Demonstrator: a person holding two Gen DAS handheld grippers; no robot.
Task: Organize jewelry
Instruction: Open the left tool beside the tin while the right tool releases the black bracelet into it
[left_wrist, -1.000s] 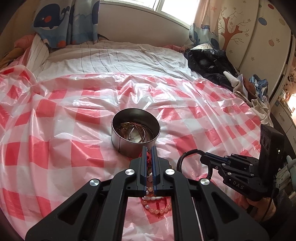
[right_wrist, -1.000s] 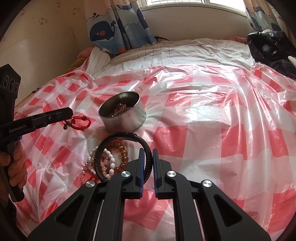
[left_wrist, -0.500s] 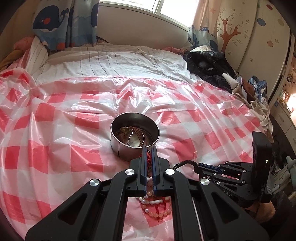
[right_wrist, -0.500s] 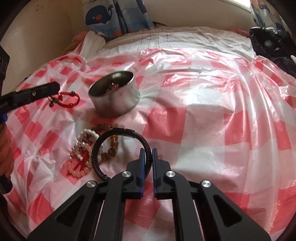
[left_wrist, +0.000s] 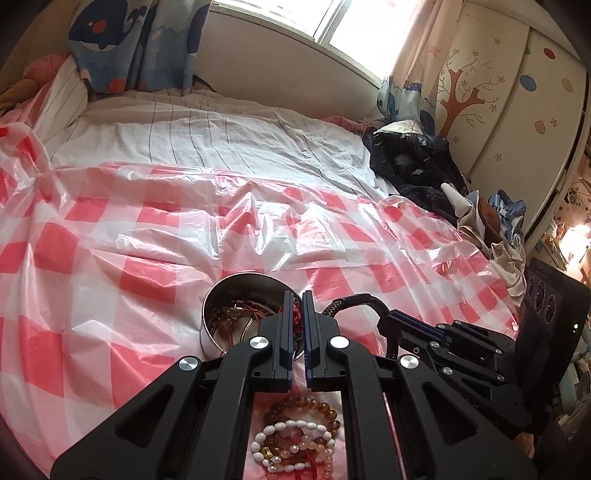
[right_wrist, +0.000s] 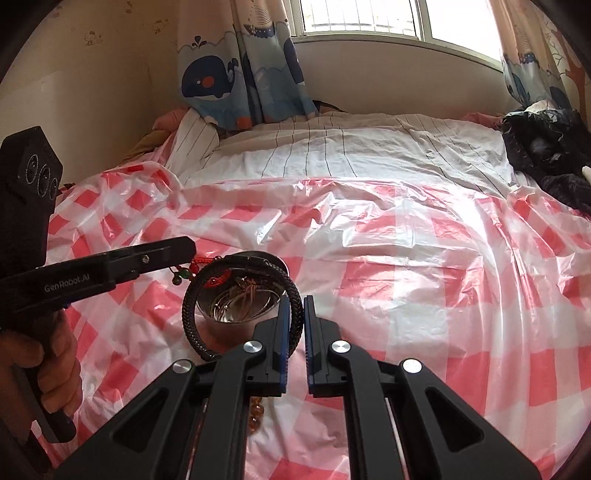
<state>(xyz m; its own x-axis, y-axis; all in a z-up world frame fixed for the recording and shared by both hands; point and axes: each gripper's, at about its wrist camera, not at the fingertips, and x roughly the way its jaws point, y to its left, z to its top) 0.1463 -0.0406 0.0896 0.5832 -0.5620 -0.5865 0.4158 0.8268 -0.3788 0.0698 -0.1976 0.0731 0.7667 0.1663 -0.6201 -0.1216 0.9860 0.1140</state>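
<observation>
A round metal tin (left_wrist: 221, 306) (right_wrist: 236, 314) with several bracelets inside stands on the red-checked plastic sheet. My left gripper (left_wrist: 294, 295) (right_wrist: 184, 254) is shut on a red cord bracelet (left_wrist: 294, 314) (right_wrist: 210, 271) and holds it over the tin's rim. My right gripper (right_wrist: 294, 301) (left_wrist: 388, 317) is shut on a black braided bracelet (right_wrist: 192, 306) (left_wrist: 354, 300), held up just in front of and above the tin. Several beaded bracelets (left_wrist: 299, 439) lie in a pile on the sheet below my left gripper.
The sheet (right_wrist: 406, 258) covers a bed with a striped white quilt (right_wrist: 351, 155) behind. Dark clothes (left_wrist: 413, 162) are heaped at the right. A wardrobe (left_wrist: 517, 92) stands at the right; whale curtains (right_wrist: 240, 66) and a window lie beyond.
Both grippers rose and moved toward the tin. The black braided bracelet was lifted off the pile, and the red cord bracelet now hangs over the tin's rim.
</observation>
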